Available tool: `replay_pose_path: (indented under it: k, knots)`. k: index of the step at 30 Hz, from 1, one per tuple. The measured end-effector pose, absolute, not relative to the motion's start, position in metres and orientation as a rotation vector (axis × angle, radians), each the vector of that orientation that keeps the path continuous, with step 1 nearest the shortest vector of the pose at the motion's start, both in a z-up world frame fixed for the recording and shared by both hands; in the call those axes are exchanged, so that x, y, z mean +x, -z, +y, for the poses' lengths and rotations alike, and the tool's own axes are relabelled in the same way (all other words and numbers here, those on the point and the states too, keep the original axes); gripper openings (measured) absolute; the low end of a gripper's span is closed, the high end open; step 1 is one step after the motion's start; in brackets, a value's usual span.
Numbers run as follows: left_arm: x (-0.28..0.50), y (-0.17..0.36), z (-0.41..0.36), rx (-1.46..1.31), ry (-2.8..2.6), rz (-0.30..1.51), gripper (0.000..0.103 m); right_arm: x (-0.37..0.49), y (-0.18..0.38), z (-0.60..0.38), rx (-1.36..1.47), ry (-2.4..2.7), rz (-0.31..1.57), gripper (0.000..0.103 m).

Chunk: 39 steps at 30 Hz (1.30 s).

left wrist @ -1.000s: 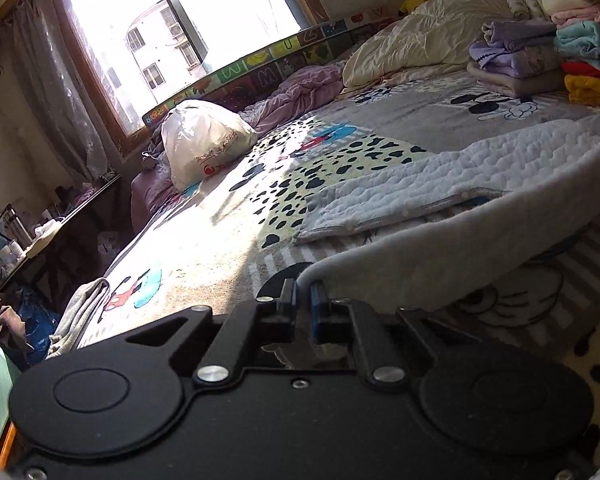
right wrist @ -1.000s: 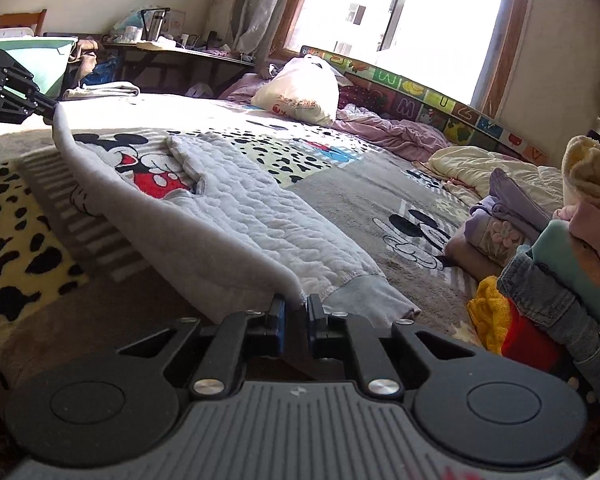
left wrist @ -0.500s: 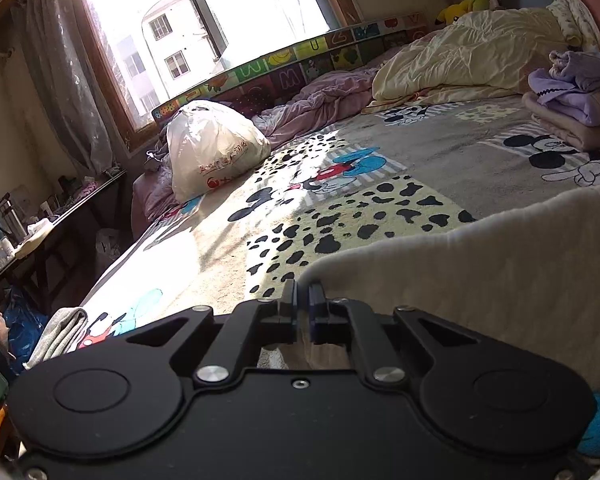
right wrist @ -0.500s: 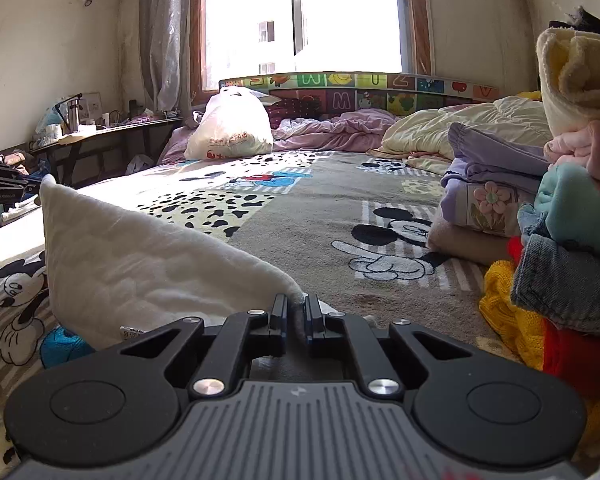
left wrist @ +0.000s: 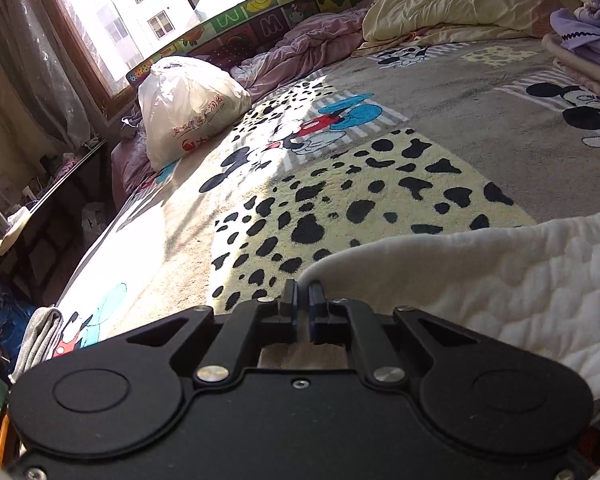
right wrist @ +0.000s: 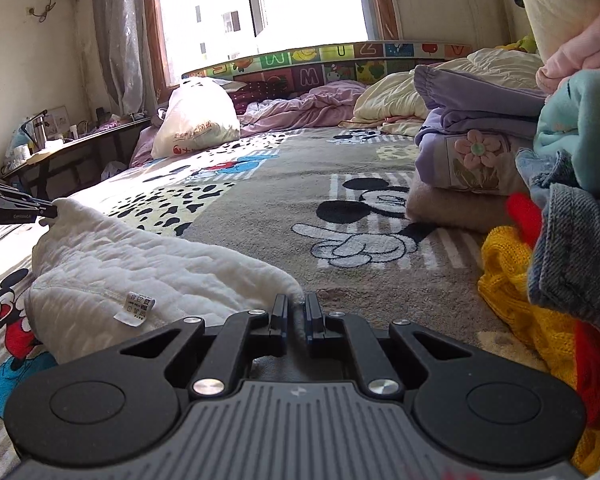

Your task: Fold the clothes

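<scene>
- Left wrist view: the left gripper [left wrist: 303, 294] has its fingers [left wrist: 289, 300] drawn close together, pinching a corner of the white quilted garment [left wrist: 500, 280]. The cloth runs away to the right, draped over the bed's cartoon-print blanket [left wrist: 380, 184], towards the near edge of the bed.
- A white plastic bag [left wrist: 188, 108] sits well apart, near the far edge of the bed by the window.
- Right wrist view: the right gripper [right wrist: 296, 312] likewise pinches the garment's other near corner between nearly closed fingers [right wrist: 279, 314]. The left gripper appears at the left edge of this view, holding the far corner.
- The garment lies folded over on itself between the two grippers, a care label [right wrist: 137, 307] showing on its near face.
- A stack of folded clothes [right wrist: 480, 144] stands near, to the right.
- Judgement: the quilted fabric looks soft, light and thick, so it should sag between the grips yet hold a crease poorly. Corners and hems seem the surest places to take hold of it.
</scene>
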<state>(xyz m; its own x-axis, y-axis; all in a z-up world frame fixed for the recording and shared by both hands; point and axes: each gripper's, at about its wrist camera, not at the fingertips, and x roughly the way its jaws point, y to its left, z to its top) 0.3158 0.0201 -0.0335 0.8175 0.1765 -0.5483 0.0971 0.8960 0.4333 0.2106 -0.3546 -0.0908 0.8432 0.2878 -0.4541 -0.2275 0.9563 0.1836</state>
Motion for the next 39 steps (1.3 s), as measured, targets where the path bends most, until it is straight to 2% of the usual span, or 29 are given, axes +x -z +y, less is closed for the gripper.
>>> replay_pose_path:
  k: [8,10,14,20,26,31,33,34,37,39]
  knots:
    - [0.348,0.051,0.017,0.482,-0.048,0.668,0.004,0.216,0.098,-0.356,0.140,-0.261,0.518,0.009]
    - [0.353,0.052,0.020,0.471,-0.083,0.666,0.020,0.217,0.099,-0.354,0.132,-0.260,0.525,0.009]
    - [0.332,0.022,0.053,0.282,-0.235,0.574,0.027,0.217,0.100,-0.352,0.122,-0.254,0.532,0.010]
    - [0.297,0.017,0.124,-0.189,-0.244,0.615,0.027,0.216,0.098,-0.357,0.139,-0.238,0.522,0.010]
    - [0.279,0.043,0.128,-0.455,-0.171,0.691,0.027,0.209,0.085,-0.354,0.092,-0.190,0.490,0.011]
    - [0.286,0.052,0.113,-0.476,-0.181,0.696,0.027,0.195,0.069,-0.336,0.010,-0.270,0.413,0.014]
    - [0.287,0.051,0.106,-0.427,-0.188,0.678,0.013,0.190,0.067,-0.326,0.009,-0.391,0.387,0.014]
    - [0.285,0.045,0.102,-0.384,-0.189,0.652,0.011,0.189,0.068,-0.320,-0.007,-0.427,0.382,0.014]
    - [0.276,0.025,0.093,-0.275,-0.192,0.565,0.011,0.188,0.073,-0.299,-0.049,-0.530,0.416,0.015]
    - [0.278,0.023,0.096,-0.270,-0.195,0.575,0.011,0.186,0.074,-0.293,-0.074,-0.555,0.427,0.018]
